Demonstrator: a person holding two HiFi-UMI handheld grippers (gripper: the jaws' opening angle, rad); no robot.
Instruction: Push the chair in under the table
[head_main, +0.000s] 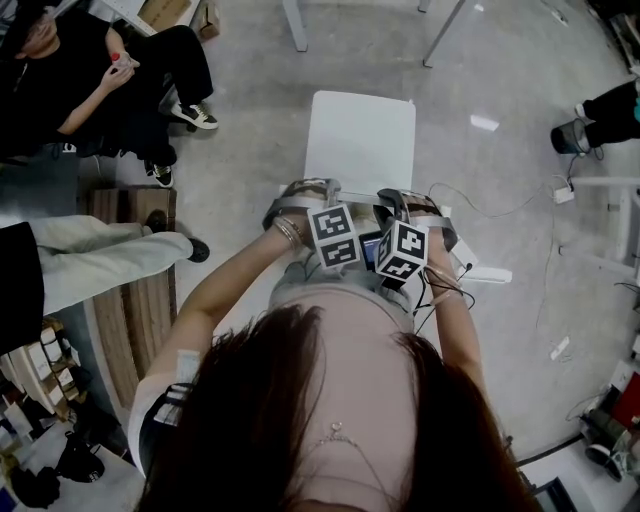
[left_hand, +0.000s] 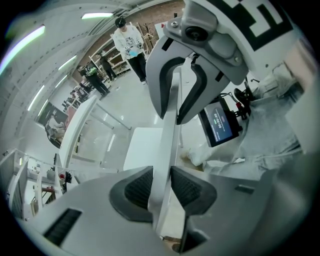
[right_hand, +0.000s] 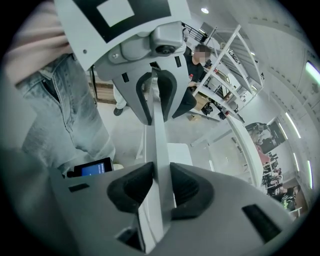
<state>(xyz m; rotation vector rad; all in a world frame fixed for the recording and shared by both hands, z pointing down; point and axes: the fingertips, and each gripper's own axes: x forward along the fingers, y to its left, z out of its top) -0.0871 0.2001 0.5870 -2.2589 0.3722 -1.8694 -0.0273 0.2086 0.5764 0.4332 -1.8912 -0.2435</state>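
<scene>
A white chair stands in front of me, its seat facing a white table whose legs show at the top of the head view. My left gripper and right gripper point down onto the chair's backrest, side by side. In the left gripper view the backrest's thin white edge runs between the pads of the left gripper, which press on it. The right gripper clamps the same edge. The tabletop lies beyond the seat.
A seated person is at the upper left, and another person's legs stretch in from the left over a wooden pallet. Cables trail on the floor to the right. A shoe shows at the far right. Shelving stands behind.
</scene>
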